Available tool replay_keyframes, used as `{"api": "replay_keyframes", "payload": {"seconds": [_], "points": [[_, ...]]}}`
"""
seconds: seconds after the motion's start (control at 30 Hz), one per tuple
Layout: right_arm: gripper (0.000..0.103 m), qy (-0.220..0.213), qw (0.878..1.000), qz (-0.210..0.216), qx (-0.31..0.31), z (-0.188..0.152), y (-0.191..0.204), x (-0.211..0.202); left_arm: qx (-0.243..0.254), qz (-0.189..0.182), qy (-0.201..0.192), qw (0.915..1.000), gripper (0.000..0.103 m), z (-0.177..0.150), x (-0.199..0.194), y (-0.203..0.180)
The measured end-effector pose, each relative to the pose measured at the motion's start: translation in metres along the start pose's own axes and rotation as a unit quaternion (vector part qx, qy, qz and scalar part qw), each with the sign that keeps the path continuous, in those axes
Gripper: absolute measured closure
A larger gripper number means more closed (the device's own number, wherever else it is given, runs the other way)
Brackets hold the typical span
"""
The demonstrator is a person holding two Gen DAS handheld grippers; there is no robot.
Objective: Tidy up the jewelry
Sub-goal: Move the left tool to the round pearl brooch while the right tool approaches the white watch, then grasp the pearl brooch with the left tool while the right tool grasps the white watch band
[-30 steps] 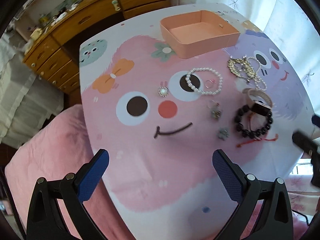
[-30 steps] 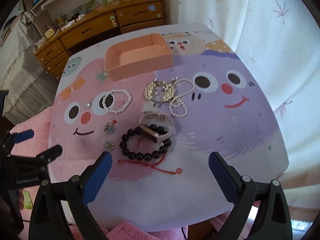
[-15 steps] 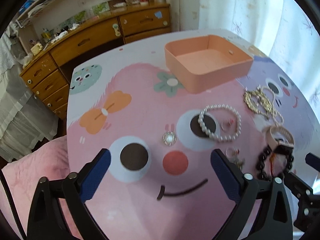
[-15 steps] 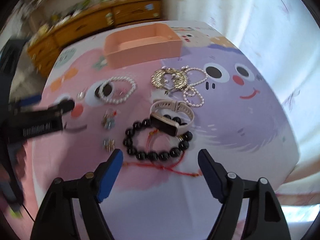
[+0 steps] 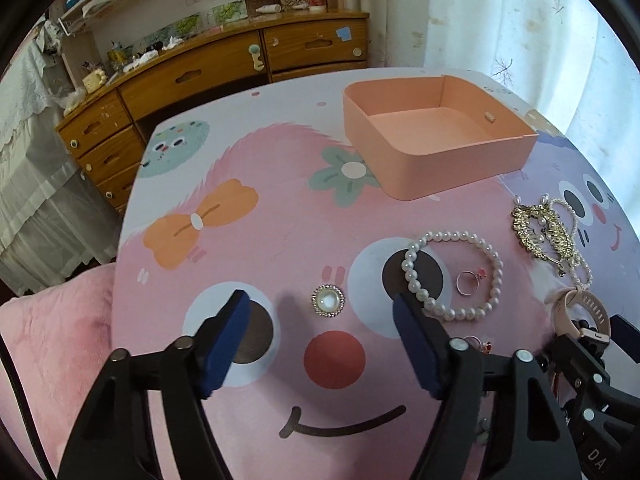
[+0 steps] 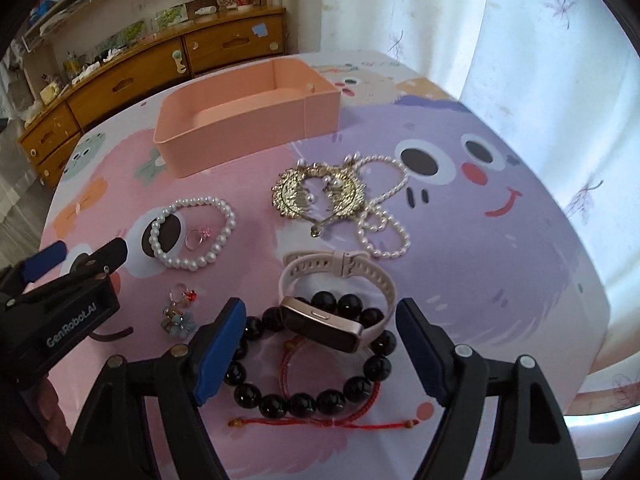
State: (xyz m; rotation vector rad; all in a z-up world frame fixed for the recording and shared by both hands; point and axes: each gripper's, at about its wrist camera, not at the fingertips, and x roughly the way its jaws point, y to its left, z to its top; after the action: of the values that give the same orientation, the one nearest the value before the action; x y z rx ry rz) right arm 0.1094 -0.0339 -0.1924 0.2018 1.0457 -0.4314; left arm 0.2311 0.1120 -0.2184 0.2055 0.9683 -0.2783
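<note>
Table (image 5: pixel 280 208): tray (image 5: pixel 460 160) at back; nearer, left tongs (image 5: pixel 320 312) closing round brooch (image 5: pixel 327 300), untouched; right tongs (image 6: pixel 320 320) spread astride watch (image 6: pixel 320 324).

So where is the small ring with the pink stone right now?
The ring lies flat on the table inside the white pearl bracelet, in front of the peach tray; the right wrist view shows it left of the gold brooch.
</note>
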Motion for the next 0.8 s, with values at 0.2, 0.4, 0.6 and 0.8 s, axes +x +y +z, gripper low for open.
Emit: {"api": "replay_keyframes", "payload": {"seconds": [0.2,0.4,0.6,0.8], "points": [[0.044,0.005,1.000,0.002,-0.020,0.000,-0.006,0.002,-0.011,0.000,0.016,0.9998,0.066,0.001,0.014,0.002],[0.050,0.004,0.999,0.026,-0.030,0.000,-0.014,-0.002,-0.020,-0.011,0.016,0.9996,0.088,0.000,0.017,0.006],[0.051,0.006,0.998,0.049,-0.027,0.001,-0.020,-0.003,-0.016,-0.017,0.014,0.9996,0.088,0.000,0.018,0.009],[0.051,0.004,0.998,0.063,-0.025,0.006,-0.023,-0.006,-0.023,-0.018,0.007,0.9995,0.095,0.001,0.012,0.009]]}}
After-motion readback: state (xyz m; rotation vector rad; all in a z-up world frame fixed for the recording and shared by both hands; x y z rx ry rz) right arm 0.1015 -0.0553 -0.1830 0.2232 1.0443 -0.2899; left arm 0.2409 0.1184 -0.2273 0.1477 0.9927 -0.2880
